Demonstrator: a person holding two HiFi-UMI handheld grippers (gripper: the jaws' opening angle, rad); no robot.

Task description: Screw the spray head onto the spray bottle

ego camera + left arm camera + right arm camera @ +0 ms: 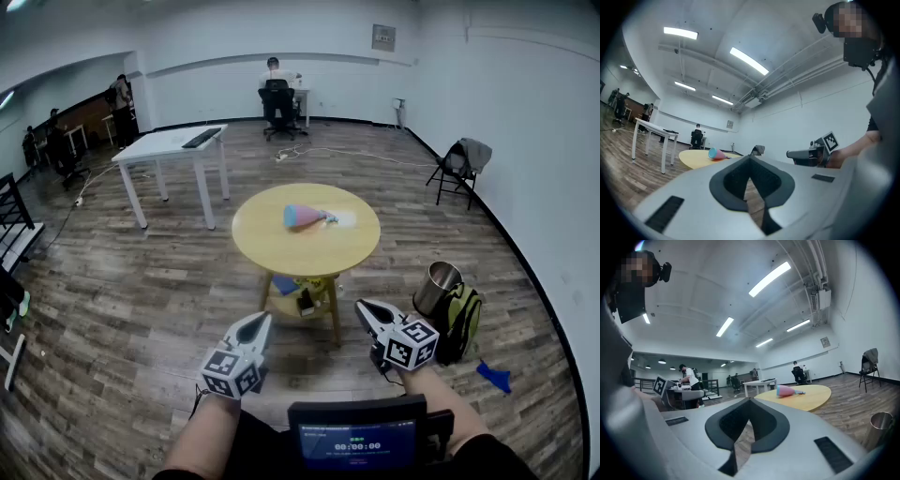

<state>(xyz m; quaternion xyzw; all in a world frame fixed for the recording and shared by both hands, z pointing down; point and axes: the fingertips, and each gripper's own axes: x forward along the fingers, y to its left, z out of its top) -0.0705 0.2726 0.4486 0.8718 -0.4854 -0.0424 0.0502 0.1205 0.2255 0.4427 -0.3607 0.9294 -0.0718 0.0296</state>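
Left hand-held gripper [261, 322], right hand-held gripper [364, 307] both clenched, empty; spray bottle [305, 217] lies on round table [272, 246]; metal bin [437, 286] nearby.

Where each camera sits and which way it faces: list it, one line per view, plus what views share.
Head view: on the person's head, looking forward and down at the round table with the spray bottle; forearms, left gripper and right gripper show.
Left gripper view: on that gripper, along its shut jaws toward the table; right gripper shows.
Right gripper view: likewise along its shut jaws; left gripper shows.
Shared: all three see table and bottle.
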